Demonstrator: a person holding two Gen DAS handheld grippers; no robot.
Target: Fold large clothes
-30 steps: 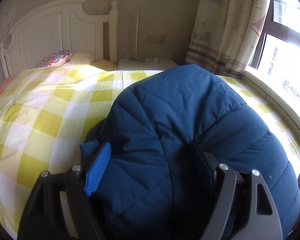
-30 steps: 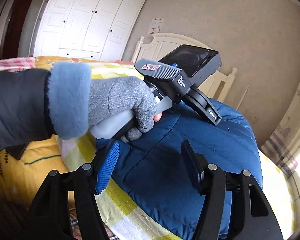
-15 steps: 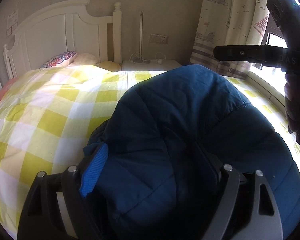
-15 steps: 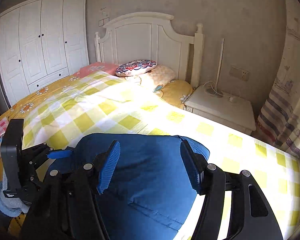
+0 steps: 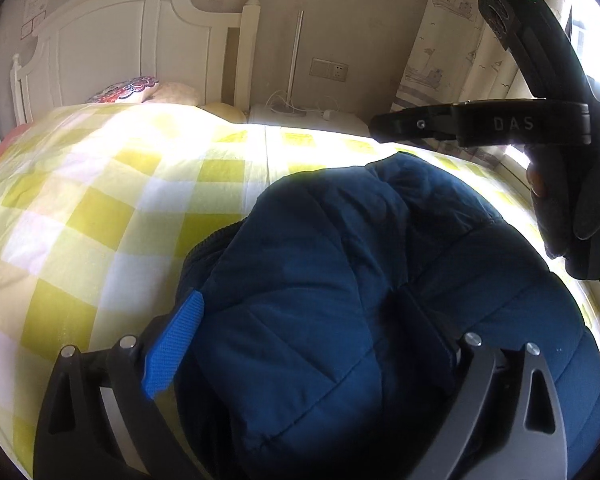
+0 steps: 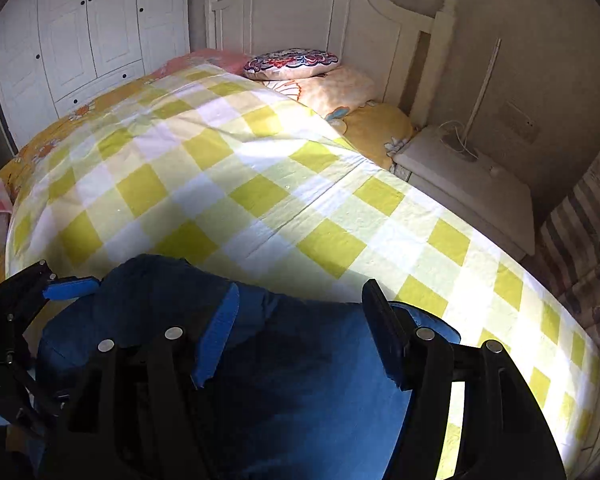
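A dark blue quilted puffer jacket (image 5: 360,280) lies bunched on the bed and also fills the bottom of the right wrist view (image 6: 308,392). My left gripper (image 5: 300,320) is open, its fingers wide apart and low over the jacket's near part. My right gripper (image 6: 300,308) is open above the jacket's far edge. The right gripper's body, held in a gloved hand, shows at the upper right of the left wrist view (image 5: 540,128). The left gripper shows at the left edge of the right wrist view (image 6: 28,292).
The bed has a yellow and white checked cover (image 6: 240,184). Pillows (image 6: 296,60) lie by the white headboard (image 5: 120,48). A white nightstand (image 6: 468,184) stands beside the bed. A curtain (image 5: 460,40) and window are on the right, a white wardrobe (image 6: 80,32) at far left.
My right gripper has swung round from the near side, over the jacket, and now looks down at the jacket's far edge. My left gripper has stayed over the jacket, open.
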